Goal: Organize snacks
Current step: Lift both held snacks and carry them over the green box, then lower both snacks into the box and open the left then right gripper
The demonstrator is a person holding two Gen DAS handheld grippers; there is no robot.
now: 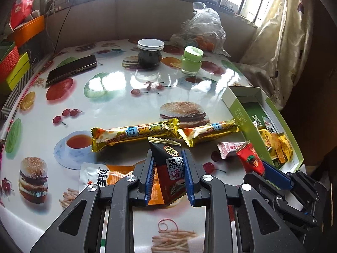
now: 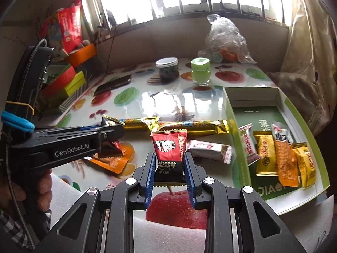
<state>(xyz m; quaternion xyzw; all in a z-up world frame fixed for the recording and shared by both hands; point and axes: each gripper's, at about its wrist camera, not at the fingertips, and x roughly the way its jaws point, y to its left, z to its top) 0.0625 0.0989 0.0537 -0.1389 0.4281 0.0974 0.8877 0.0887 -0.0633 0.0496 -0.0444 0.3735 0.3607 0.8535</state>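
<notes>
**Both tools hold snack packets**

Left wrist view: the left tool [image 1: 168,175], angled down over the fruit-printed surface [image 1: 118,97], pinches a black-and-red triangular snack packet [image 1: 168,168].

Right wrist view: the right tool [image 2: 169,175], tilted downward, pinches a red-and-black flat snack packet [image 2: 169,154] beside the green-walled open cardboard box [image 2: 236,130].

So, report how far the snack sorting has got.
Done: several packets lie in the green box. In hand: the left gripper is shut on a black-and-red packet, and the right gripper is shut on a red-and-black packet. Left on the table: two gold bars, a pink packet and an orange pouch.
</notes>
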